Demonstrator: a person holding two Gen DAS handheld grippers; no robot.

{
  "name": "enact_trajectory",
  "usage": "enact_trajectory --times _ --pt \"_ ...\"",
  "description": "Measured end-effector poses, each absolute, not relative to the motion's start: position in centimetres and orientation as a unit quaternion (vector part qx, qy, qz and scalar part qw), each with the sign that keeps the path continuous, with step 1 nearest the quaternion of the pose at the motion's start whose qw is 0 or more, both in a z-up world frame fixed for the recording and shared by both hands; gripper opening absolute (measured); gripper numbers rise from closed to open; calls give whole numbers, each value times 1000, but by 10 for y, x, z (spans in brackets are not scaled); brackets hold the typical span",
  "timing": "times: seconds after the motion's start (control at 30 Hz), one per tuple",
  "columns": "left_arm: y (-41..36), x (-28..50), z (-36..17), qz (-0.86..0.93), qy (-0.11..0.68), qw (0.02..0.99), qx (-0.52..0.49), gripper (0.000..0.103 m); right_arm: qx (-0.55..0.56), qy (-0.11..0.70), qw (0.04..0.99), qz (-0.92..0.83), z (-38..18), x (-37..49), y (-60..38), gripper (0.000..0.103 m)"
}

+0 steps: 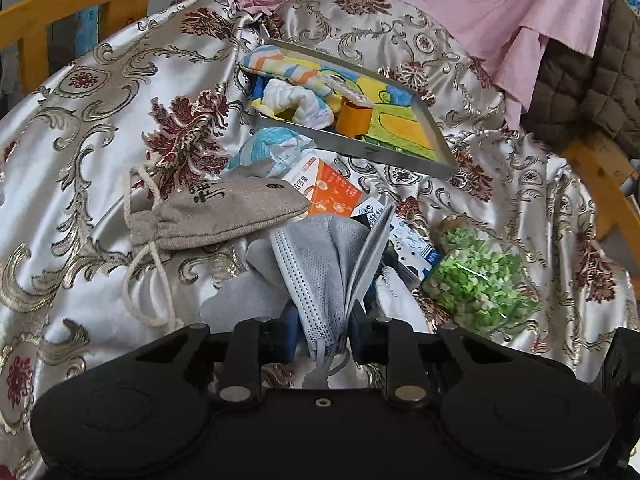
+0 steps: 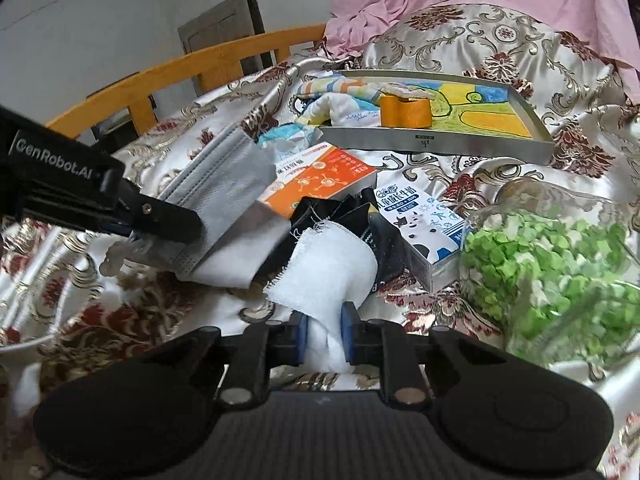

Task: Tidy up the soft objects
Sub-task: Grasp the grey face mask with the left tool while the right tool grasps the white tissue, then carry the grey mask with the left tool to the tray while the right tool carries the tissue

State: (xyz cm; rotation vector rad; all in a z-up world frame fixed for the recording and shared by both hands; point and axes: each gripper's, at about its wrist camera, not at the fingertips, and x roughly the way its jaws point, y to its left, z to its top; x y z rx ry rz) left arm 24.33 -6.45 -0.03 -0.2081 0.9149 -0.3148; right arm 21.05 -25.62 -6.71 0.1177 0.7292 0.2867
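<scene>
Clamped between the jaws of the left gripper is a grey face mask, held by its pleated lower edge with its ear loops trailing below the pads; the jaws are nearly closed on it. The right gripper has its jaws drawn in on a white gauze cloth, which stands up out of the blue pads and fans open above them.

Both items are light, limp and easily deformed. They will sag and swing when carried, and a frayed edge can slip from a shallow hold. Judged best practice: grip a bunched fold well inside the edge, not a single layer.

Beyond the jaws, on the brocade bedspread, lie a beige drawstring pouch, an orange box, a milk carton and a jar of green pieces. These last three are rigid and probably not part of the sort.

Farther out sits a metal tray already containing a striped cloth, a white cloth and an orange tape roll. The tray is the likely destination.
</scene>
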Motion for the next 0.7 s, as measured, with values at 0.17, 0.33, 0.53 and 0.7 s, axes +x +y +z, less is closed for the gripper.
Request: enact_trajectory --times 0.17,0.33,0.53,0.7 --pt "-52 233 0 -144 436 880 -123 27 85 363 917 143 -59 200 -261 20" --pt "-44 225 2 -145 427 883 -134 26 90 373 911 149 -63 198 -257 21" --pt "-38 224 5 -172 420 876 -161 26 119 356 913 156 -56 192 -261 17" --pt "-34 226 -6 -164 437 866 -178 26 139 320 925 150 -44 185 -268 16"
